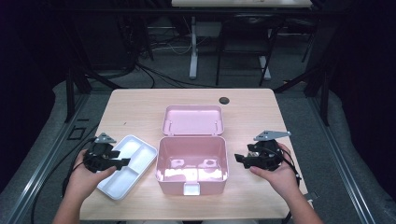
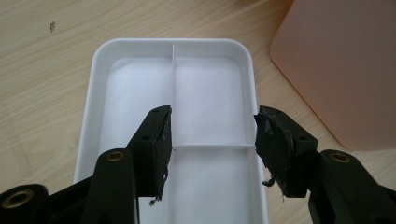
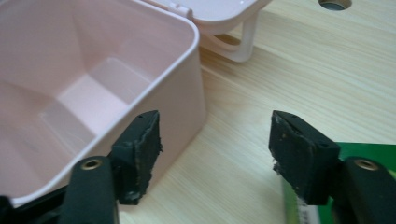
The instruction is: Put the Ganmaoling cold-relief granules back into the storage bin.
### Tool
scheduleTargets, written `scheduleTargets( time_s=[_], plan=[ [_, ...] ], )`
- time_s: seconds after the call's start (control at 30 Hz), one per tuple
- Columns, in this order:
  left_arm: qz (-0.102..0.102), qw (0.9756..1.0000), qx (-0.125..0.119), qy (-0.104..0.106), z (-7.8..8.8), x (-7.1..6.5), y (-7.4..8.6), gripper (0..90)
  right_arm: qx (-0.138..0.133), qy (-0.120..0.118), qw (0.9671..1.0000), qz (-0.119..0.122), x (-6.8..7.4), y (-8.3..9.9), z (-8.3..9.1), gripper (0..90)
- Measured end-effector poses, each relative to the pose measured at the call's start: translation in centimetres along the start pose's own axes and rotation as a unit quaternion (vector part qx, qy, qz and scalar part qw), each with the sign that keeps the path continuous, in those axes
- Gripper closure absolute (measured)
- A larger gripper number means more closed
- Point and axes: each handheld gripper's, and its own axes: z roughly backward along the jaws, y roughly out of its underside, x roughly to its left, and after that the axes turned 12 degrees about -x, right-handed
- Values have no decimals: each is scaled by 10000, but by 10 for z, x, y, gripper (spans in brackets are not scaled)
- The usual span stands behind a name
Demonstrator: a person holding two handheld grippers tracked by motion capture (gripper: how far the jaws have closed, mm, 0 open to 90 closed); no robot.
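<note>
White divided tray (image 1: 132, 163) lies angled, just left of open pink box (image 1: 191, 163).

table (image 1: 140, 100): pale wood grain, matt | box (image 1: 192, 161): smooth pink plastic, slight sheen | tray (image 2: 95, 88): glossy white plastic | gripper pads (image 3: 144, 140): rough, worn black rubber

A pale pink storage box (image 1: 192, 163) with matching pink lid (image 1: 193, 120) sits on the light wood-grain tabletop (image 1: 252, 112). The divided tray (image 1: 126, 165) near the left edge is plain white. Both grippers' pads (image 2: 161, 144) are black. A green item (image 3: 369, 151) lies beneath the right gripper (image 3: 215, 149).
</note>
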Motion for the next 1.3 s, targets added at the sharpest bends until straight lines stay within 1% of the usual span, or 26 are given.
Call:
scheduleTargets(
  time_s=[0.07, 0.13, 0.17, 0.2, 0.23, 0.3, 0.33, 0.37, 0.4, 0.43, 0.5, 0.53, 0.57, 0.6, 0.7, 0.73, 0.77, 0.87, 0.93, 0.97, 1.03, 1.07, 1.13, 1.2, 1.27, 1.3],
  plan=[
    [10, 10000, -36, -5, 2, 0, 0, 460, 143, 63, 9998, 118, -2, -4, -1, 341],
    [28, 10000, -63, -9, 3, 0, 0, 454, 348, 142, 9992, 163, -4, -8, -2, 327],
    [28, 10000, -63, -9, 3, 0, 0, 446, 348, 142, 9992, 163, -4, -8, -2, 327],
    [22, 10000, -54, -16, 3, 0, 0, 437, 502, 190, 9983, 237, -7, -11, -2, 320],
    [22, 10000, -54, -16, 3, 0, 0, 427, 502, 190, 9983, 237, -7, -11, -2, 320],
    [22, 10000, -16, 33, 0, 2, 1, 412, 711, 278, 9967, 280, -11, -16, -2, 319],
    [42, 10000, 7, 50, -1, 2, 2, 403, 727, 272, 9965, 295, -12, -16, -3, 319],
    [42, 10000, 7, 50, -1, 2, 2, 402, 876, 305, 9952, 319, -14, -18, -3, 320],
    [39, 10000, 60, 28, -2, 3, 3, 401, 1007, 460, 9931, 386, -15, -20, -3, 319],
    [39, 10000, 60, 28, -2, 3, 3, 401, 1039, 407, 9931, 352, -17, -21, -4, 319],
    [28, 10000, 94, 1, -2, 4, 4, 390, 1104, 420, 9923, 370, -19, -22, -5, 318],
    [65, 9999, 103, 19, -1, 5, 3, 387, 1260, 447, 9903, 390, -21, -24, -8, 317],
    [65, 9999, 103, 19, -1, 5, 3, 385, 1260, 447, 9903, 390, -21, -24, -8, 317],
    [85, 9999, 73, 65, -1, 5, 3, 383, 1395, 486, 9881, 439, -23, -26, -9, 315],
    [124, 9999, 70, 90, -2, 6, 4, 380, 1598, 519, 9846, 476, -26, -30, -11, 314],
    [130, 9998, 152, 49, -4, 8, 6, 378, 1646, 524, 9839, 450, -27, -32, -12, 311],
    [130, 9998, 152, 49, -4, 8, 6, 377, 1646, 524, 9839, 450, -27, -32, -12, 311],
    [137, 9997, 199, 67, -4, 8, 7, 377, 1853, 479, 9808, 366, -30, -36, -16, 297],
    [131, 9997, 179, 60, -4, 8, 7, 377, 1888, 466, 9802, 359, -31, -37, -17, 290],
    [125, 9997, 186, 63, -4, 7, 7, 377, 2007, 394, 9785, 277, -35, -38, -20, 264],
    [116, 9998, 167, 71, -4, 7, 6, 377, 2030, 423, 9779, 280, -36, -38, -21, 253],
    [107, 9998, 160, 78, -4, 6, 5, 372, 2174, 424, 9749, 221, -39, -38, -24, 231],
    [105, 9998, 148, 78, -3, 5, 5, 370, 2311, 435, 9718, 179, -43, -39, -27, 218],
    [100, 9998, 147, 83, -3, 6, 5, 367, 2341, 465, 9710, 136, -45, -39, -28, 215],
    [102, 9998, 132, 66, -2, 5, 5, 360, 2464, 600, 9672, 130, -50, -40, -31, 195],
    [106, 9999, 118, 62, -2, 5, 5, 359, 2492, 611, 9665, 106, -51, -41, -32, 195]
  ],
)
